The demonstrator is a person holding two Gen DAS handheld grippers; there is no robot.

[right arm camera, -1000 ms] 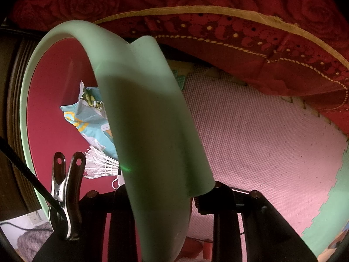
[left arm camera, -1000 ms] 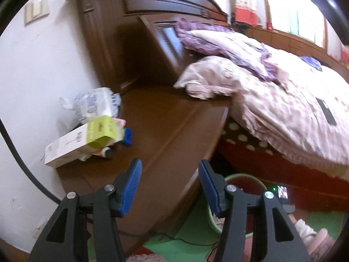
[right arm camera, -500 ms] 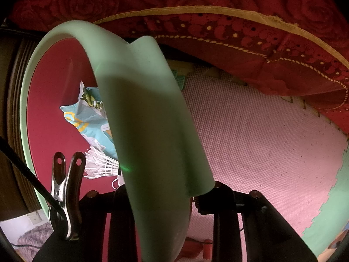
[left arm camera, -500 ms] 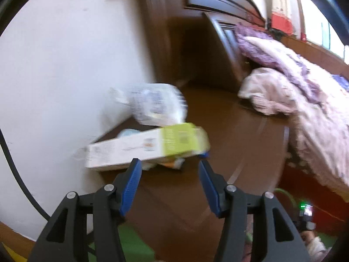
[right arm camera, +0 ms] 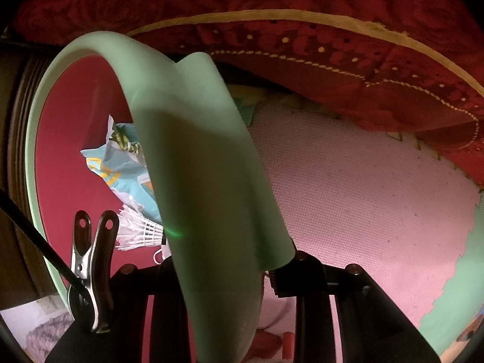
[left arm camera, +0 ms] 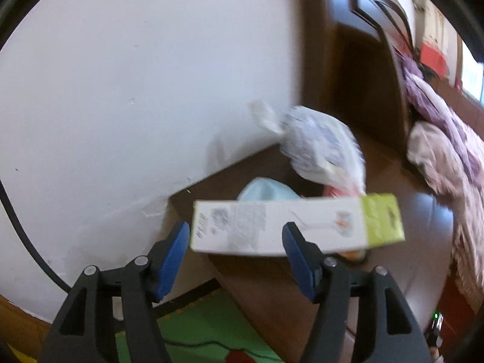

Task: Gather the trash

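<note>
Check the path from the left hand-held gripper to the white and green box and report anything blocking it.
Nothing visible blocks it. The left hand-held gripper has just been opening, and its blue pads already flank the near side of the white and green box without pressing on it. The plastic bag and light blue item lie behind the box.

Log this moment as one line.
left tongs: opening, nearing box | right tongs: shut on bin rim | bin: wrapper, shuttlecock

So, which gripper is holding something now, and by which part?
The right gripper holds the green bin by its rim. The left gripper holds nothing; its jaws, just opening wider, stand open before the white box.
</note>
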